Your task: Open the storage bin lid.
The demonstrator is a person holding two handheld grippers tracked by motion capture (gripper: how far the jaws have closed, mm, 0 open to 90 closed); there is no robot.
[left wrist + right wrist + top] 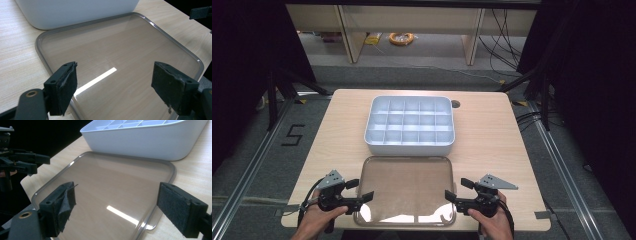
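Light wooden tabletop [492,135], seen from above, with a white compartment box [410,125] at its middle, nearer the far edge, open side up and its grid of cells bare. Just in front of the box, flat against the near edge: a clear lid [406,190] with a grey rim, wood grain visible through it and a bright streak of reflected light on its surface. Far rim of the lid just beside the box's near wall; touching or not, cannot tell.

Left gripper [360,190] at the near left corner of the tabletop, held in the left hand [318,216], jaws spread wide and holding nothing. In the left gripper view [113,88], jaws hanging over the lid's left part with bare lid between the black pads [65,88]; contact with the lid not clear.

Right gripper [458,190] at the lid's right side, toward the near right corner, held in the right hand [492,220], jaws likewise spread and bare. In the right gripper view [115,210], one pad over the lid, the other outside its rim above bare wood, with the box [150,142] beyond and the left gripper [37,162] at the far left
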